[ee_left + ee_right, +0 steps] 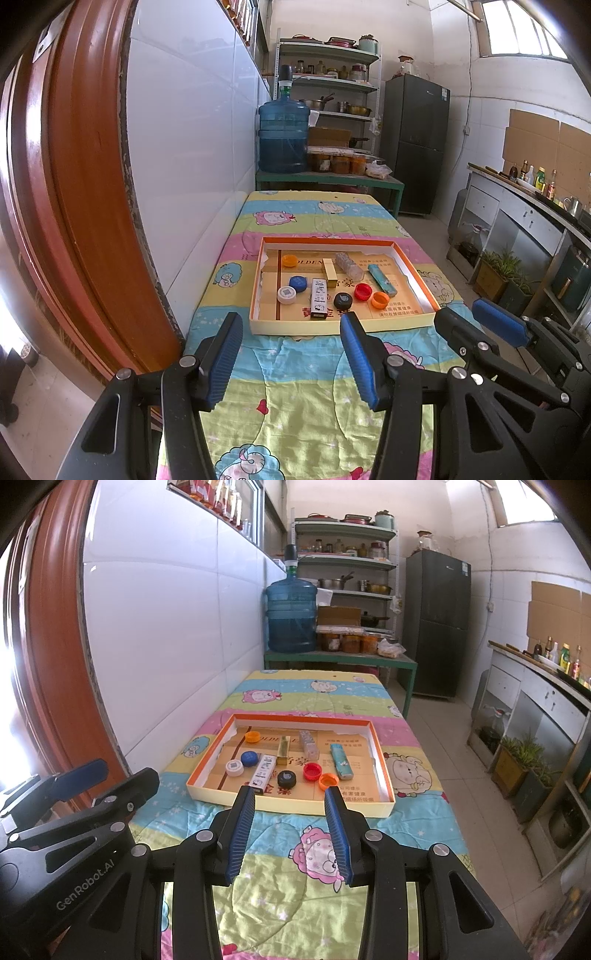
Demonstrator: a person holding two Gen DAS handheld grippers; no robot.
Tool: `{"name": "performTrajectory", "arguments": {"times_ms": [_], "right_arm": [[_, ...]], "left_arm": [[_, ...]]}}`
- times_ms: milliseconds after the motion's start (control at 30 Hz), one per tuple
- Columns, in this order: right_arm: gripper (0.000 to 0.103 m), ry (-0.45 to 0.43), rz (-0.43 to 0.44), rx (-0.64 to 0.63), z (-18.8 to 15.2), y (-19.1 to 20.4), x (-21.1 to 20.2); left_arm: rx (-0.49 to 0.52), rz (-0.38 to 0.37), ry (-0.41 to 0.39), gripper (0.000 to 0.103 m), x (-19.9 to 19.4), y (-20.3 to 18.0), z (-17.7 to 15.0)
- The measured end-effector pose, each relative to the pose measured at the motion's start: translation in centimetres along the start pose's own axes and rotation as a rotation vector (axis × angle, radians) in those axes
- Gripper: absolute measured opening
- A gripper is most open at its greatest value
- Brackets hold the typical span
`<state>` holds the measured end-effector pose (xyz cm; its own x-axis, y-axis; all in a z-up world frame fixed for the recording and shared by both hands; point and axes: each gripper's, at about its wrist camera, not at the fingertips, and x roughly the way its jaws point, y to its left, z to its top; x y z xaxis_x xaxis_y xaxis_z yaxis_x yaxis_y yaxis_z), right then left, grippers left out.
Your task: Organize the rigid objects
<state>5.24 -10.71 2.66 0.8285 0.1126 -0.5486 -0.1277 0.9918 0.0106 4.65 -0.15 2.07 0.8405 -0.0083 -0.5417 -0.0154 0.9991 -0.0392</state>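
While both tongs, left (291, 354) and right (290, 829), hover released and empty, the near black cap (287, 778) looks light, stiff, slippery; pinch its rim.

My matt black plastic claw (291, 812) with ribbed blue pads (241, 834); printed cloth (295, 904) covers the desk; cardboard tray (314, 806); plastic caps (311, 771).

Both wrist views look forward and slightly downward along a cloth-covered table (295, 406), from its near end. The left view sits nearer the white wall (192, 147). Both share the shallow tray (413, 273) (380, 760), shelves and fridge.
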Motion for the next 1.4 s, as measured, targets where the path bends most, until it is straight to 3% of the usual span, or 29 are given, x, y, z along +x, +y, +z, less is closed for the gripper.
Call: {"name": "performTrajectory", "arguments": {"times_ms": [1233, 1400], "right_arm": [[0.04, 0.0, -0.001, -0.003, -0.3, 0.0, 0.1], [0.041, 0.003, 0.0, -0.001, -0.5, -0.1, 0.2]], "left_arm": [[0.005, -0.005, 0.0, 0.055, -0.1, -0.3, -1.1], [0.009, 0.034, -0.011, 0.055, -0.6, -0.4, -1.3]]}}
